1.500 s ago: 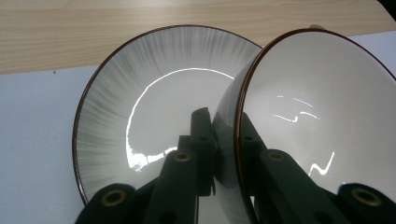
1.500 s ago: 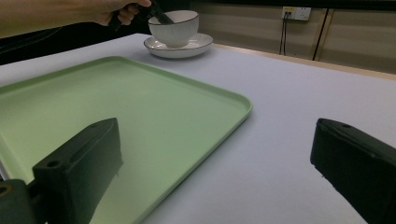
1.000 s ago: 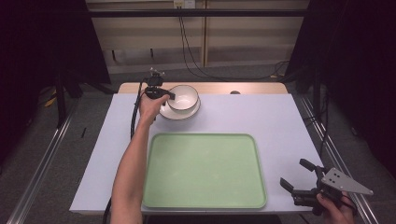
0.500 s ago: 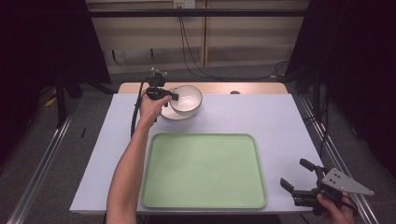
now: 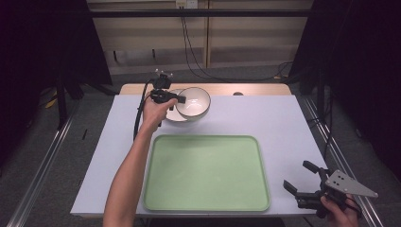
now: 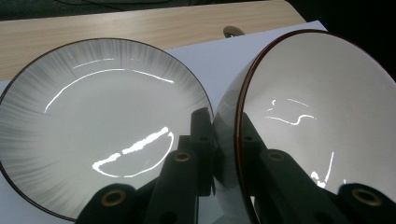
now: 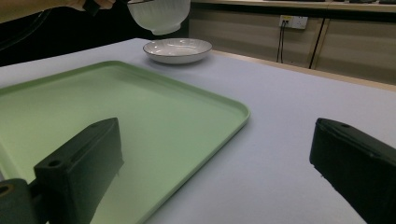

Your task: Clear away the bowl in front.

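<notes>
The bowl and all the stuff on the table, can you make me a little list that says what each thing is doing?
bowl: white with a dark rim, lifted clear of the table and tilted, rim pinched by the left gripper
plate: white, dark rim, lying on the table under and beside the bowl
tray: green, nothing on it, in the middle near the front
table: covered in pale sheet
right gripper: jaws wide apart, holding nothing, at the front right corner
left hand: raised at the back of the table
</notes>
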Motion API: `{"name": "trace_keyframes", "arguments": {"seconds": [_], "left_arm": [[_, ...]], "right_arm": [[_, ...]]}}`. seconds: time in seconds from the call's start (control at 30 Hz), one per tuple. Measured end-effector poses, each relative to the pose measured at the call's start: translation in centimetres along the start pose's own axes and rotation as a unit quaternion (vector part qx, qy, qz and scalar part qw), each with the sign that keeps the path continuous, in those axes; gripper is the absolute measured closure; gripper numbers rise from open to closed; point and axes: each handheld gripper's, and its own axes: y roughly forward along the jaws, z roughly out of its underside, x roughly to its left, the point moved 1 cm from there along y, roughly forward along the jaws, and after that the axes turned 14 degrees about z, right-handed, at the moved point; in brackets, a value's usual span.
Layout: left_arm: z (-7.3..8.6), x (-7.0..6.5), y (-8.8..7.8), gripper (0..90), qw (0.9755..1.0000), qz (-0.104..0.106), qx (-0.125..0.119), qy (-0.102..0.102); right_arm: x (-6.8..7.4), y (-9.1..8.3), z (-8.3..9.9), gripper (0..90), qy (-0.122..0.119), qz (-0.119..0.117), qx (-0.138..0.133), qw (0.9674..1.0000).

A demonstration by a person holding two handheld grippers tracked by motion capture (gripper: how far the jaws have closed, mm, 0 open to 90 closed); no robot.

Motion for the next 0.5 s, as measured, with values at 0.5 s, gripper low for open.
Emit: {"name": "trace_keyframes", "arguments": {"seconds": [0.5], "left_arm": [[1.1,-2.8,0.8,82.2,0.9995,0.017,0.02,0.017]], "right_arm": [[0.1,0.0,-0.1,2.1,-0.002,-0.004,0.001,1.0]]}}
